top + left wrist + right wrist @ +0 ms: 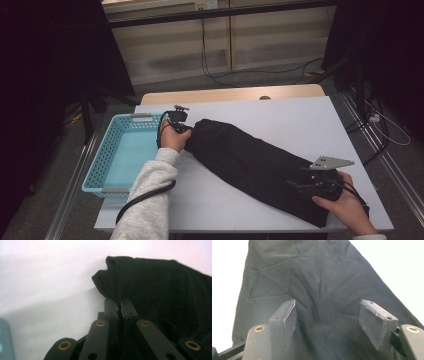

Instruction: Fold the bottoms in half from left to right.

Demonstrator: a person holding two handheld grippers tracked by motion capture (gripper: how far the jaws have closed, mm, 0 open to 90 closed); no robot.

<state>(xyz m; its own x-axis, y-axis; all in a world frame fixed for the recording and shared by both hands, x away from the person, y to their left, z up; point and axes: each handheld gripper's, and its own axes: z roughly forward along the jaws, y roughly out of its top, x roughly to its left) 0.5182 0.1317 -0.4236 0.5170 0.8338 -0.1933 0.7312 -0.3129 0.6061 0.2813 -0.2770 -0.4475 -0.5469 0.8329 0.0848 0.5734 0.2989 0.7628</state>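
Note:
A long black folded cloth (255,162) lies slantwise across the white table (300,120), from the upper left to the lower right. My left gripper (186,131) pinches its upper left end; in the left gripper view the jaws are closed on a fold of the cloth (140,282), with the gripper (119,305) at its edge. My right gripper (302,184) rests over the cloth's lower right end, jaws spread wide. In the right gripper view the gripper (327,315) stands open above the dark fabric (312,277), which spreads out ahead between the fingers.
A light blue perforated basket (100,160) sits at the table's left edge, beside my left hand. Beyond the table's far wooden edge (225,94) cables run along the floor. Bare table lies right of and behind the cloth.

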